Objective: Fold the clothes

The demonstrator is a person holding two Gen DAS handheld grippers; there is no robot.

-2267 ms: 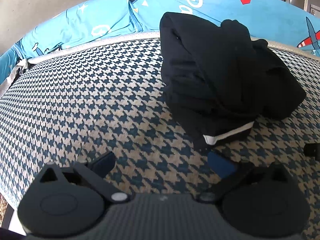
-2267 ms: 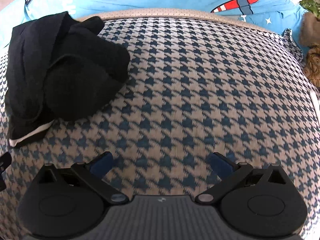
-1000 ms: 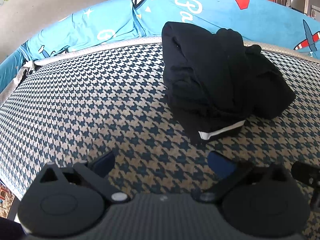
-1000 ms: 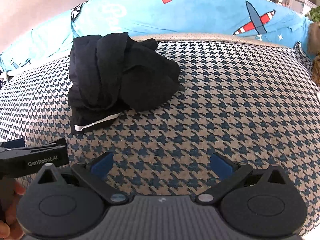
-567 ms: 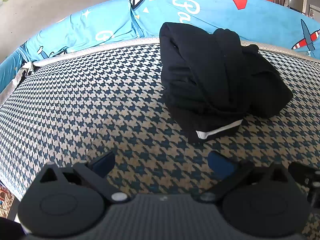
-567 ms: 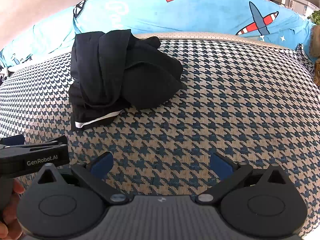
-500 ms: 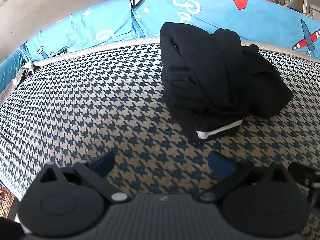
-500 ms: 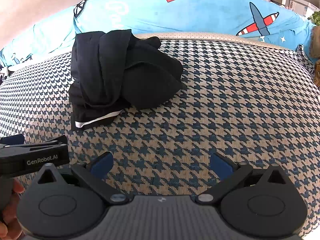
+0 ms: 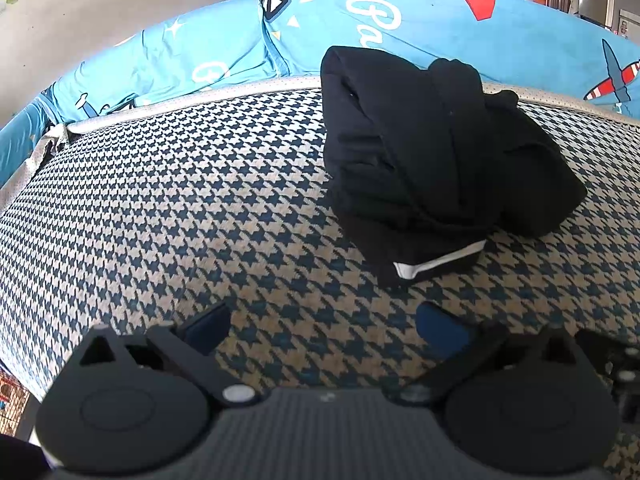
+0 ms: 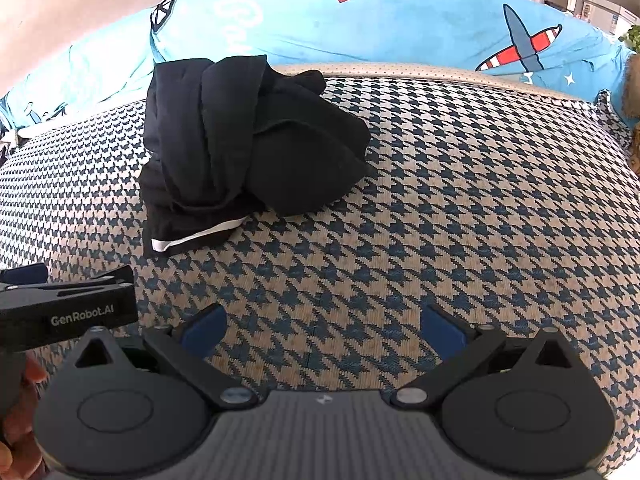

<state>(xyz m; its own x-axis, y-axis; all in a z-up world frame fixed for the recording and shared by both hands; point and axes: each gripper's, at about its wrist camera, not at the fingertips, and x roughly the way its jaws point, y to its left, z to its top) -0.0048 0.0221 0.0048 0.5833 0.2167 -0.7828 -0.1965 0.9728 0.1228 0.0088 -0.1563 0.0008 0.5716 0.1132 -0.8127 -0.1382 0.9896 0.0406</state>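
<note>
A houndstooth-patterned surface [image 9: 168, 208] carries a crumpled black garment [image 9: 432, 168] with a white trim strip, lying toward its far edge by the blue printed bedding [image 10: 400, 28]. The left tongs [image 9: 322, 322] and right tongs [image 10: 322, 326] hover nearer, jaws spread, empty.

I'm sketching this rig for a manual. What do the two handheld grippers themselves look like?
Both look alike: a ribbed dark grey body, two round black discs with triangular cut-outs, black link arms on silver pivots, and blue pads on the fingers. That holds for the left gripper and the right gripper. In the right wrist view, the left one's black side bears white "GenRobot.AI" lettering. No cables or sleeves show.
</note>
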